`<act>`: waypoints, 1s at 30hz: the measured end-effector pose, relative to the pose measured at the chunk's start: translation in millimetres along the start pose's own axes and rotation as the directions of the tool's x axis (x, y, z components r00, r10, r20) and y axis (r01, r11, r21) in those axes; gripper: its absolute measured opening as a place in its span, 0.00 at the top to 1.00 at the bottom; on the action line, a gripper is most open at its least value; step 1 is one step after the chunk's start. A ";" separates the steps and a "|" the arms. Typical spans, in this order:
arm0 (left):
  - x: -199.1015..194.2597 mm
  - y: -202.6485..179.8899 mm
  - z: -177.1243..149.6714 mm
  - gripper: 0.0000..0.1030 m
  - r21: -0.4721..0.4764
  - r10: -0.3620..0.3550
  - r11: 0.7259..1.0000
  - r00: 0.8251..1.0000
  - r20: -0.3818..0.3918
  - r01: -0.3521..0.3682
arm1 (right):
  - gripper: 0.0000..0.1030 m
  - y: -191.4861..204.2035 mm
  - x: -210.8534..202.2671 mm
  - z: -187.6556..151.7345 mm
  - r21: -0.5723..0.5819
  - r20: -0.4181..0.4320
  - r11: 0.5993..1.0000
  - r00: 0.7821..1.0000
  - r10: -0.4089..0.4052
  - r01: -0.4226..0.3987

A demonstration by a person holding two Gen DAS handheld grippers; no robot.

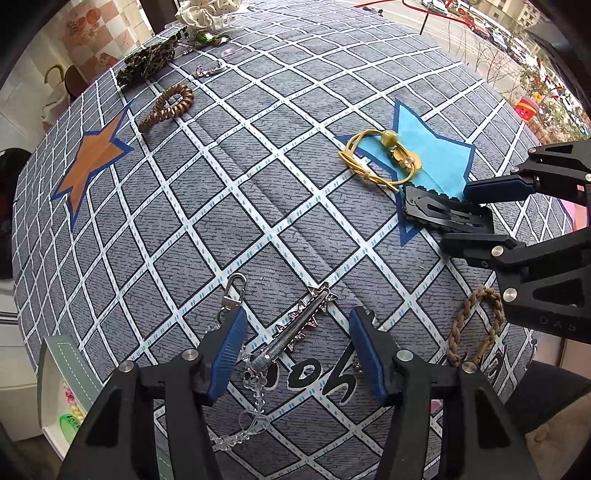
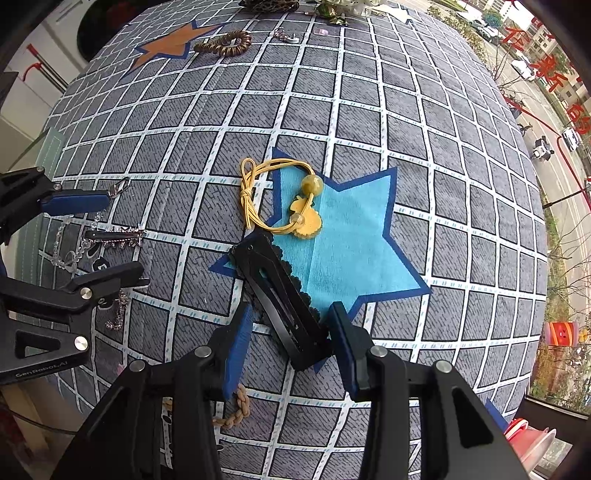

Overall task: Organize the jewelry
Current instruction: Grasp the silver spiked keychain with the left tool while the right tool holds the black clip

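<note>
A silver star-studded hair clip (image 1: 299, 328) lies on the grey checked cloth between the blue pads of my left gripper (image 1: 297, 354), which is open, with gaps on both sides. A clear bead chain with a metal clasp (image 1: 234, 291) runs under the left pad. My right gripper (image 2: 291, 350) points down over a black hair clip (image 2: 280, 295) that lies flat on the edge of the light blue star patch (image 2: 351, 251). Its jaws straddle the clip's near end, open. A yellow hair tie with a bead (image 2: 280, 199) rests on the star's upper corner.
An orange star patch (image 1: 92, 158) sits at the far left, with a brown spiral hair tie (image 1: 166, 107) beside it. A leopard scrunchie (image 1: 147, 61) and a white scrunchie (image 1: 207, 13) lie at the far edge. A tan braided tie (image 1: 476, 325) lies under the right gripper.
</note>
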State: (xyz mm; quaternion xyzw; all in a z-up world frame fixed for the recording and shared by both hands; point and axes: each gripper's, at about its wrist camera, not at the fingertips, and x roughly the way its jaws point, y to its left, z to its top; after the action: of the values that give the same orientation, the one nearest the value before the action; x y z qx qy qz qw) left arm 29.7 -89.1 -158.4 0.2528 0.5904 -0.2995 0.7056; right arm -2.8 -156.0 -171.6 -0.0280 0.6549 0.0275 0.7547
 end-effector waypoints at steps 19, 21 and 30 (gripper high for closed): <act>-14.1 33.3 -15.3 0.71 -0.342 -0.130 0.930 0.991 0.032 0.133 | 0.67 11.8 -6.7 15.1 0.010 -0.008 0.999 0.999 0.038 -0.038; -18.5 38.6 -23.5 0.71 -0.367 -0.126 0.921 0.991 0.040 0.132 | 0.67 1.8 -9.7 14.9 0.053 -0.014 0.996 0.997 0.076 -0.075; -45.9 42.4 -50.4 0.71 -0.454 -0.072 0.887 0.996 0.047 0.085 | 0.68 -33.8 -17.3 1.3 0.197 -0.029 0.963 0.981 0.191 -0.182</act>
State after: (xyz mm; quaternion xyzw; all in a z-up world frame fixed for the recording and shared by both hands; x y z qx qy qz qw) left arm 20.3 -18.3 -121.9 0.0519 0.6437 -0.1845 0.7408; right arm -1.3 -189.7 -154.1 0.1065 0.6722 0.0342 0.7319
